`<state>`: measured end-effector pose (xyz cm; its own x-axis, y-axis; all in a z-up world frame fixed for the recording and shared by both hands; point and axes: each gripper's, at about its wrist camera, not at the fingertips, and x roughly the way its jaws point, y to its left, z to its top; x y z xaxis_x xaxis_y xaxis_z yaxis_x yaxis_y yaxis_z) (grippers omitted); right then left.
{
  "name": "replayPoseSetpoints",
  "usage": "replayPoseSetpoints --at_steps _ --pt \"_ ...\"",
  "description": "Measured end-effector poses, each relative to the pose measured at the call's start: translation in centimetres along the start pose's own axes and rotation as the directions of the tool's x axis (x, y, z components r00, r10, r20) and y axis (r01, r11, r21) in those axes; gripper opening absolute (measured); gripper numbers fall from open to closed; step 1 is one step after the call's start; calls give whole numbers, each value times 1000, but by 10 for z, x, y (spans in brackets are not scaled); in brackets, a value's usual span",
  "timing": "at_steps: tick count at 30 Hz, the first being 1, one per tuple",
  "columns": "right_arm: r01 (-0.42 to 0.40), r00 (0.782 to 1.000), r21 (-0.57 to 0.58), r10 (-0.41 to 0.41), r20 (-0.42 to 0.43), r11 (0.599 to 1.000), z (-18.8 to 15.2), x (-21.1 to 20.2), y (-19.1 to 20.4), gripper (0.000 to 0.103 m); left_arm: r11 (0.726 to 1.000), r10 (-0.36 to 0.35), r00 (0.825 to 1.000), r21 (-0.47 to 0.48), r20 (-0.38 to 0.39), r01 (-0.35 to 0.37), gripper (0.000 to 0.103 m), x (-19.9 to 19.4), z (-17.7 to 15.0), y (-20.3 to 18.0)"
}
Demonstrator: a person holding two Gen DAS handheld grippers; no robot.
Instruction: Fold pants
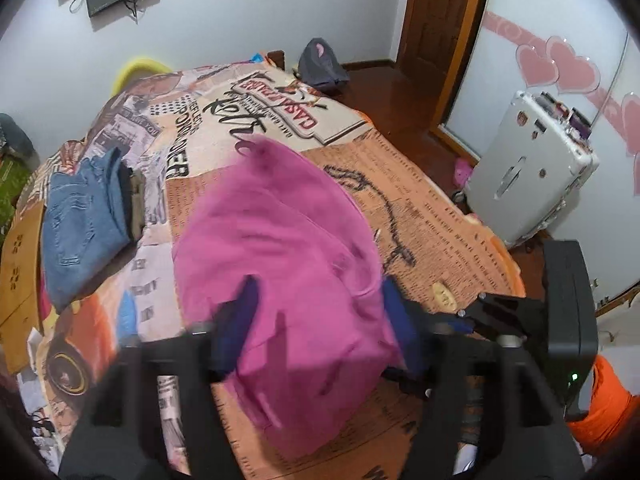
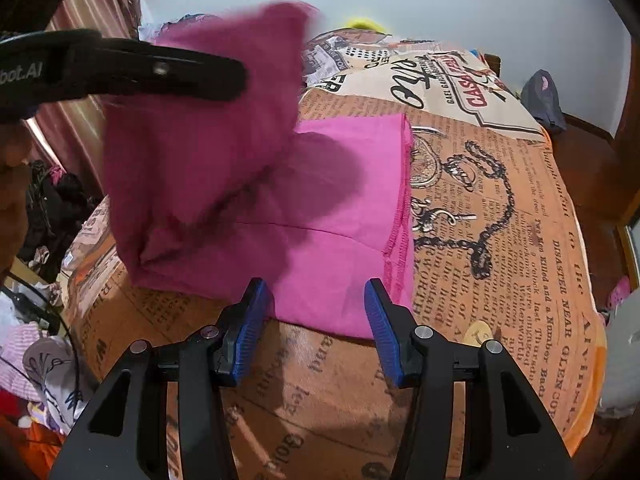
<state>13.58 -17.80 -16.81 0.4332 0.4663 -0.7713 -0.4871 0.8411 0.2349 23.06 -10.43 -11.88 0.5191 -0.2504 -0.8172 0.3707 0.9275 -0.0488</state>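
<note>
L hand-held gripper (image 1: 316,320) clamped on lifted pink pants (image 1: 280,240), R hand-held gripper (image 2: 316,312) wide open, empty, just above pants' near edge

Pink pants (image 1: 280,256) between left gripper (image 1: 316,312) fingers

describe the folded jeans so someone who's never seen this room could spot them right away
Start from the bed with the newspaper-print cover that fills the room. The jeans lie folded on the side of it away from the white suitcase, apart from the pink pants in the middle. They are the only blue denim there, with a darker folded garment tucked against one edge.
</note>
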Motion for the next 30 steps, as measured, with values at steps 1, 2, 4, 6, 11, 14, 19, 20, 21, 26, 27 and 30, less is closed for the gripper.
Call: replayPoseSetpoints --at_steps 1,2,4,6,11,14,19,20,21,26,27,30 --pt "6 1000 -3 -6 2 1000 -1 -3 0 48 1000 6 1000 0 17 -6 67 -2 0 0" --pt "14 1000 -7 -14 5 1000 -2 -6 -1 49 1000 20 999 4 27 -20 67 -5 1 2" --pt "34 999 -13 -34 14 999 -4 -12 -3 49 1000 27 999 -5 46 -27 67 -8 2 9" --pt "42 999 -11 -42 19 999 -4 -17 -5 49 999 44 998 -25 53 -43 67 -9 3 21" --pt "50 998 2 -50 29 999 -8 -27 -6 49 993 110 994 -45 -3 -110 67 16 -8 65" --pt "44 999 2 -44 28 999 -6 -25 -5 49 990 128 990 -42 -65 -131 67 39 -23 79" --pt "58 998 -8 -58 -25 998 -4 0 -2 49 990 129 983 -35 -130 -134 67 72 -43 94" --pt "53 998 0 -53 -26 999 -3 3 -3 49 991 120 984 -40 -131 -126 67 74 -45 95" --pt "46 999 11 -46 -24 999 -2 5 -5 49 992 112 986 -44 -123 -118 67 74 -49 96" --pt "51 998 11 -50 -38 999 11 15 -14 49 994 102 989 -18 -106 -105 68 68 -61 94" --pt "52 998 9 -51 -41 999 14 18 -15 49 995 102 990 -8 -100 -104 68 66 -65 94" --pt "46 998 7 -46 -51 999 26 28 -21 49 996 82 991 -32 -101 -86 68 56 -77 99"
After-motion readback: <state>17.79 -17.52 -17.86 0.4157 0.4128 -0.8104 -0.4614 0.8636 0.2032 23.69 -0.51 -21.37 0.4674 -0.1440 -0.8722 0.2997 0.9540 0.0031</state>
